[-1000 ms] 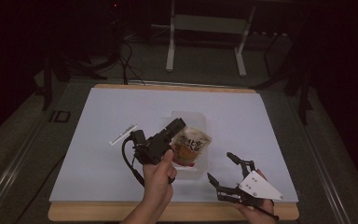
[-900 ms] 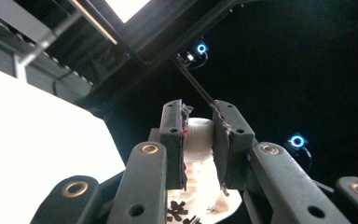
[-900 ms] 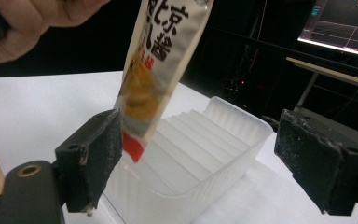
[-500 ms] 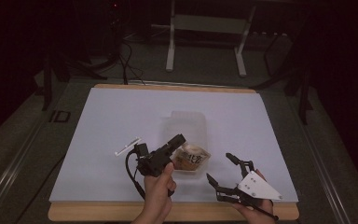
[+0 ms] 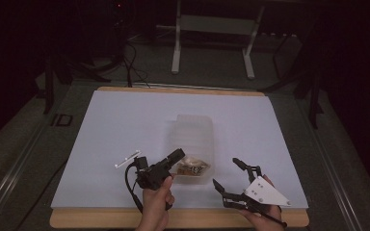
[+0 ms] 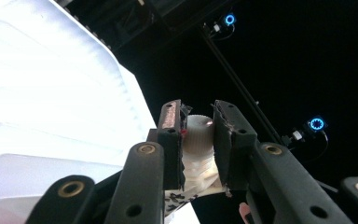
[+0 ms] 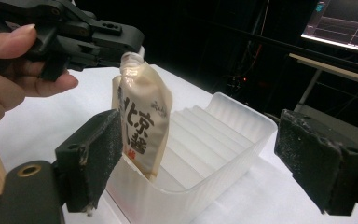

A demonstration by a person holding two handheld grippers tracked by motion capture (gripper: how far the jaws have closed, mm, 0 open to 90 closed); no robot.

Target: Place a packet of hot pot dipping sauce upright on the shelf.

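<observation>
Nearest the person, the right gripper (image 5: 231, 180) rests at the front edge of the surface (image 5: 125, 120) with its fingers spread wide and nothing between them. In the right gripper view the two padded fingers (image 7: 95, 156) frame the scene ahead without touching anything.

Just beyond, the left gripper (image 5: 176, 156) has its fingers clamped narrowly on the white screw cap (image 6: 199, 130) of the sauce pouch (image 7: 142, 126). The left gripper view shows both pads pressed against the ribbed cap and the spout collar below it.

The sauce pouch hangs upright from this grip, its lower end inside the near end of the translucent plastic tray (image 7: 214, 135), close to the near wall. Whether its bottom edge touches the ribbed tray floor cannot be told.

A small white strip (image 5: 127, 159) lies on the surface to the left of the left gripper, apart from the tray.

Handling assessment:
- The pouch body appears soft and filled; it is likely to sag, swing and fold if gripped at mid-body.
- The film surface looks smooth and probably slippery.
- The cap and spout are the only rigid parts and offer the most secure hold.
- The tray appears light and stiff; it may slide if the pouch drags against its wall.
</observation>
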